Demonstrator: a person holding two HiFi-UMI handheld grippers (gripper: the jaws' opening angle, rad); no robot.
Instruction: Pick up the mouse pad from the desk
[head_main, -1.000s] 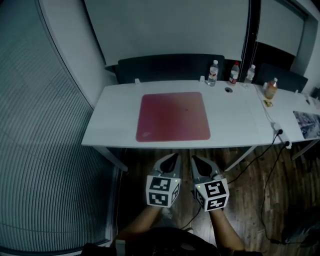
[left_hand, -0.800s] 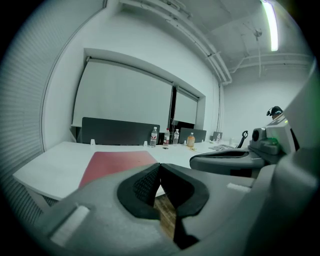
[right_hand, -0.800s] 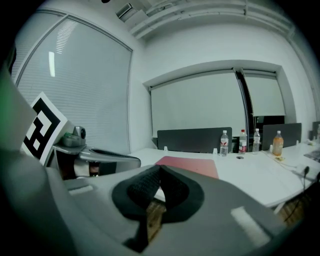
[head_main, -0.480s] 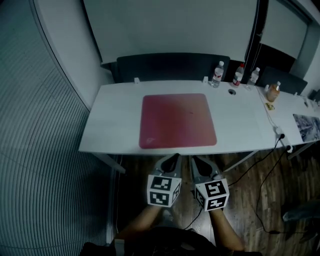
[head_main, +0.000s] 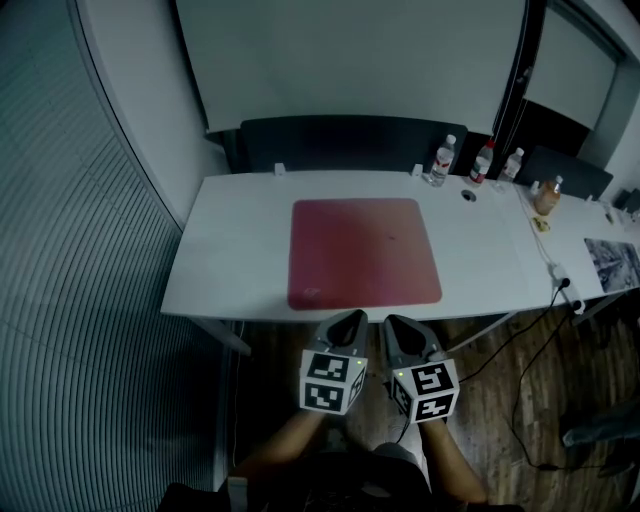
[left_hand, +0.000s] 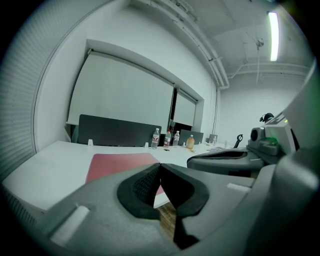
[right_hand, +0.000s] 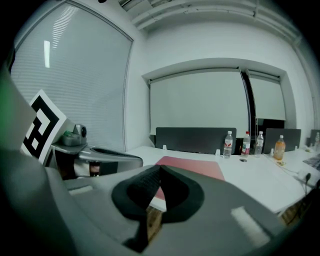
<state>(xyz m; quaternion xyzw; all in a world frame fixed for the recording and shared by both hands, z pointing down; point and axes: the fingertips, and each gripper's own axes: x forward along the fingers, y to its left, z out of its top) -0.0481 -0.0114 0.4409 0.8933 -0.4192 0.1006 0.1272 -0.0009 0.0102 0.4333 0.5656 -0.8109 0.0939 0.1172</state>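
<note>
A dark red square mouse pad (head_main: 364, 252) lies flat in the middle of the white desk (head_main: 230, 250). It also shows ahead in the left gripper view as the mouse pad (left_hand: 117, 164) and in the right gripper view as the mouse pad (right_hand: 194, 166). My left gripper (head_main: 356, 317) and right gripper (head_main: 390, 321) hang side by side just off the desk's near edge, over the wooden floor. Both are shut with nothing between the jaws, tips pointing toward the pad's near edge.
Three water bottles (head_main: 441, 160) and an orange bottle (head_main: 546, 196) stand at the desk's far right. A power strip (head_main: 561, 283) with its cable hangs at the right edge. Dark chairs (head_main: 340, 143) line the far side. A ribbed blind wall (head_main: 80, 300) runs along the left.
Both grippers have come closer to the desk's near edge, side by side and still shut. The desk and pad sit lower and larger in the head view.
</note>
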